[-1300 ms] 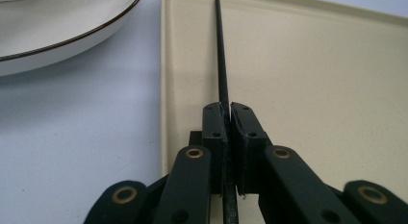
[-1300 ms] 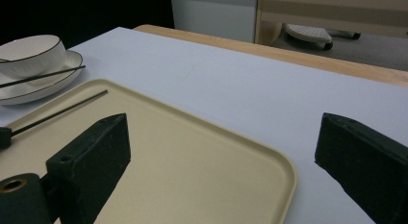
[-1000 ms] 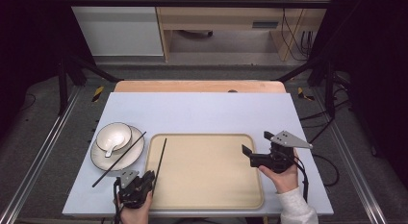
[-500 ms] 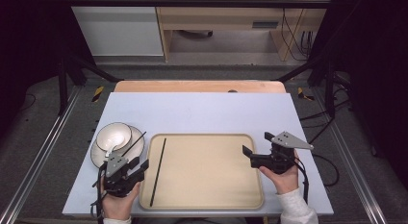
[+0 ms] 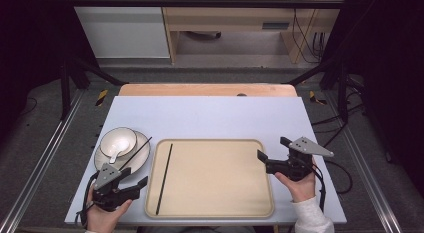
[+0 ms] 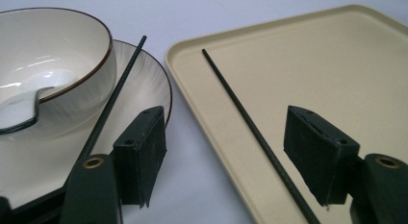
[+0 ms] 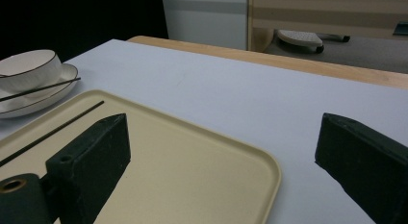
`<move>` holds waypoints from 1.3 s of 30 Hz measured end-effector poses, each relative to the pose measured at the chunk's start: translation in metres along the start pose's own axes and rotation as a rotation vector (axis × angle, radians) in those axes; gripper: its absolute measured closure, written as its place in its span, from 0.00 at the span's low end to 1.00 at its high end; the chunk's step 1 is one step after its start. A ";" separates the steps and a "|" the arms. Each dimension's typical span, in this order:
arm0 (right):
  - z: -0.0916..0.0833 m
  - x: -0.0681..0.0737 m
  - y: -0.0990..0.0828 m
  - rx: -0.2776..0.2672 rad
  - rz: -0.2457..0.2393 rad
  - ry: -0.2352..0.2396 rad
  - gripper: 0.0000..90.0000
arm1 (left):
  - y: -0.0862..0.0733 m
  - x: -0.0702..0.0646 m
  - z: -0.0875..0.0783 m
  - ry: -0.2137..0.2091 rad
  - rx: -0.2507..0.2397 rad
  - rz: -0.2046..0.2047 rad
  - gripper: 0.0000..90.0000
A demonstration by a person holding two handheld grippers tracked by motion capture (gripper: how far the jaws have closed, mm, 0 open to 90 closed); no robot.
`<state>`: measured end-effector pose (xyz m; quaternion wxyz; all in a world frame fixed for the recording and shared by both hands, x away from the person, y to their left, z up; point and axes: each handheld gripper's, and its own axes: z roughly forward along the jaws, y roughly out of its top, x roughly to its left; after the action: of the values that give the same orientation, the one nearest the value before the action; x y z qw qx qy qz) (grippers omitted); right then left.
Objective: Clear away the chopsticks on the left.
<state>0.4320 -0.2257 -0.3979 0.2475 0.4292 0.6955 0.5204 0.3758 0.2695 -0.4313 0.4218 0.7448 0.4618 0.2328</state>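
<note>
On the tray [image 5: 215,193], a thin black chopstick [image 5: 164,178] lies straight along the left side. The left tool [image 5: 131,185], jaws just opened and empty, has withdrawn leftward from it; the right tool [image 5: 261,155] stands open, empty.

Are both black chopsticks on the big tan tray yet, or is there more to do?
Half done. One thin black chopstick already lies on the flat tan plastic tray. The left hand-held gripper has just been opening its jaws, with nothing between them. The second black chopstick leans across the white plate beside the white bowl; it probably goes next. The right hand-held gripper waits open.
</note>
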 end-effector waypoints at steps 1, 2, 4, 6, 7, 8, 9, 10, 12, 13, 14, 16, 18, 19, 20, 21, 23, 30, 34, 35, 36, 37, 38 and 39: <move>0.000 0.000 0.000 0.001 0.001 0.000 0.06 | -0.001 0.001 0.000 0.014 0.014 0.018 0.33; 0.000 -0.001 0.000 0.001 -0.004 0.002 0.06 | -0.003 0.002 -0.001 0.026 0.029 0.031 0.32; 0.002 0.001 -0.001 0.007 -0.007 0.003 0.06 | -0.008 0.009 -0.004 0.036 0.034 0.029 0.32; 0.002 0.000 -0.001 0.008 -0.015 0.005 0.06 | -0.008 0.011 -0.004 0.035 0.036 0.021 0.31; 0.003 0.001 -0.001 0.010 -0.008 0.006 0.06 | -0.009 0.014 -0.005 0.041 0.040 0.010 0.31; 0.004 0.001 -0.001 0.010 -0.012 0.007 0.06 | -0.010 0.019 -0.005 0.060 0.045 0.001 0.31; 0.004 0.001 -0.001 0.011 -0.011 0.004 0.06 | -0.010 0.019 -0.005 0.060 0.045 0.001 0.31; 0.004 0.001 -0.001 0.012 -0.010 0.004 0.06 | -0.011 0.024 -0.006 0.069 0.055 -0.008 0.31; 0.004 0.001 -0.001 0.012 -0.010 0.003 0.06 | -0.011 0.026 -0.006 0.075 0.055 -0.005 0.31; 0.004 0.001 -0.001 0.012 -0.016 0.005 0.06 | -0.011 0.029 -0.006 0.082 0.058 -0.004 0.32; 0.004 0.001 -0.001 0.012 -0.016 0.005 0.06 | -0.012 0.033 -0.005 0.087 0.067 -0.009 0.32; 0.005 0.002 -0.001 0.014 -0.016 0.007 0.06 | -0.012 0.038 -0.004 0.098 0.071 -0.011 0.31; 0.006 0.004 0.000 0.020 -0.020 0.009 0.06 | -0.011 0.043 -0.001 0.109 0.084 -0.013 0.31; 0.007 0.005 0.000 0.021 -0.022 0.010 0.06 | -0.011 0.046 0.001 0.111 0.086 -0.012 0.31; 0.008 0.006 -0.001 0.025 -0.024 0.010 0.06 | -0.009 0.049 0.005 0.129 0.097 -0.006 0.31; 0.008 0.006 -0.001 0.025 -0.024 0.010 0.06 | -0.009 0.049 0.005 0.129 0.097 -0.006 0.31; 0.009 0.006 -0.001 0.030 -0.029 0.010 0.06 | -0.007 0.053 0.008 0.137 0.109 -0.003 0.31; 0.010 0.007 -0.002 0.035 -0.024 0.009 0.06 | -0.008 0.064 0.017 0.153 0.157 0.008 0.32; 0.010 0.007 -0.001 0.033 -0.025 0.009 0.06 | -0.007 0.066 0.019 0.146 0.158 0.009 0.38; 0.010 0.007 -0.002 0.031 -0.025 0.011 0.06 | -0.006 0.067 0.020 0.146 0.166 0.011 0.39; 0.010 0.006 -0.002 0.035 -0.028 0.011 0.06 | -0.005 0.067 0.022 0.154 0.172 0.018 0.41; 0.010 0.007 -0.002 0.035 -0.028 0.010 0.06 | -0.005 0.068 0.023 0.157 0.180 0.020 0.44; 0.011 0.007 -0.002 0.036 -0.025 0.007 0.06 | -0.005 0.069 0.024 0.155 0.185 0.023 0.46; 0.011 0.007 -0.002 0.036 -0.027 0.009 0.06 | -0.005 0.070 0.026 0.150 0.189 0.021 0.48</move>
<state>0.4362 -0.2143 -0.4023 0.2435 0.4219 0.7115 0.5064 0.4246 0.3217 -0.4522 0.3116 0.7664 0.5042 0.2477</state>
